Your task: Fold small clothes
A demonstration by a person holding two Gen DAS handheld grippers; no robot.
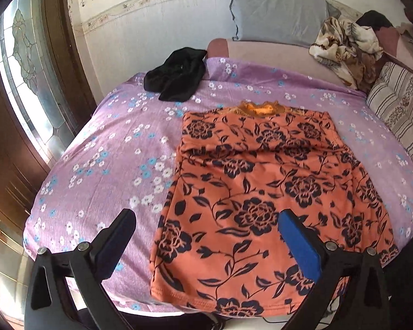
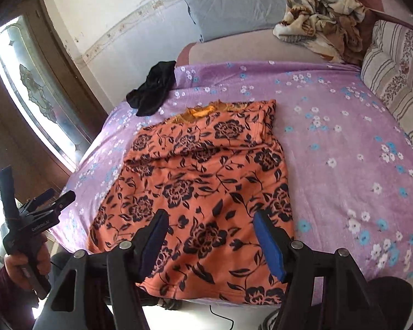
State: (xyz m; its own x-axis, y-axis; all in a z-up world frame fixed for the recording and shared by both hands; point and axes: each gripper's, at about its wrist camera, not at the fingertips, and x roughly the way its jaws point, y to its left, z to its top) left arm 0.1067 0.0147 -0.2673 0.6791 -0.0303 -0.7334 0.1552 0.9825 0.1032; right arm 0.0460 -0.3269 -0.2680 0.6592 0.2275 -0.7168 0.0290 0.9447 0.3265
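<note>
An orange top with black flowers (image 1: 264, 200) lies flat on the purple flowered bedspread (image 1: 104, 159), sleeves folded in, collar at the far end and hem at the near bed edge. It also shows in the right wrist view (image 2: 203, 192). My left gripper (image 1: 206, 220) is open and empty, held above the hem's left part. My right gripper (image 2: 210, 220) is open and empty above the hem. The left gripper also shows in the right wrist view (image 2: 55, 196), held in a hand at the far left.
A black garment (image 1: 176, 74) lies crumpled at the bed's far left corner. A grey pillow (image 1: 275, 11), a brown-and-cream blanket (image 1: 347, 46) and a striped cushion (image 1: 399, 104) sit at the back and right. A glass door (image 1: 27, 68) is to the left.
</note>
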